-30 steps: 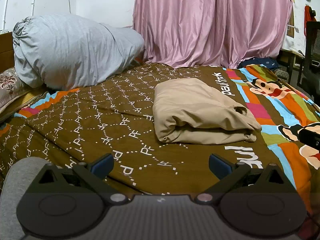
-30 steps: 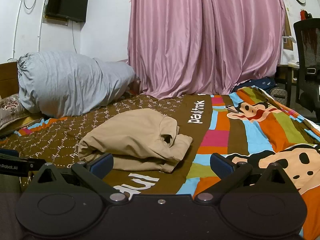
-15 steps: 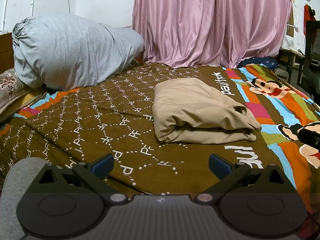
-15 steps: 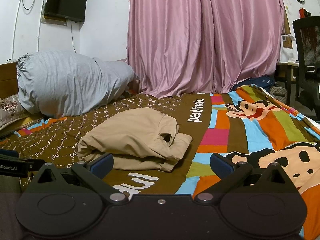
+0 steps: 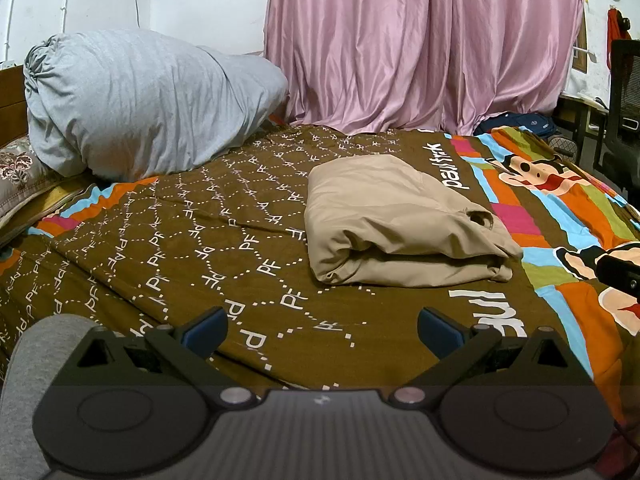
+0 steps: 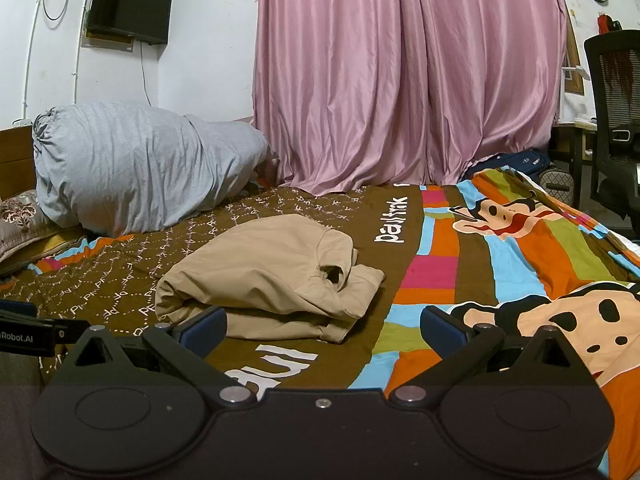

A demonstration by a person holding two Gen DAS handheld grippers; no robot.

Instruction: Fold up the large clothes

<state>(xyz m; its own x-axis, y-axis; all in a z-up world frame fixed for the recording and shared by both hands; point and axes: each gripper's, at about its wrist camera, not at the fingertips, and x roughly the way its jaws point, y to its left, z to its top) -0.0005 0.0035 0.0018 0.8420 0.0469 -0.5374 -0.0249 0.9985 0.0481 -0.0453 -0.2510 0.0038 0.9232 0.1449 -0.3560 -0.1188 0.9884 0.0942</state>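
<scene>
Both the left gripper [image 5: 322, 326] and the right gripper [image 6: 323, 326] hover spread wide, holding nothing. The folded beige fabric garment [image 5: 396, 226] lies ahead on the brown patterned bedspread [image 5: 180, 240]. Only the right view shows the black wall-mounted television [image 6: 128, 10].

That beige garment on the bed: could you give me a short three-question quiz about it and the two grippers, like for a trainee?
1. True or false: the left gripper is clamped on the beige garment.
2. What does the garment rest on: A) bedspread, B) chair, C) floor?
3. Fill in: both the left and the right gripper have jaws that are ____.

Key: 1 false, it is apart from the cloth; 2 A; 3 open.
</scene>
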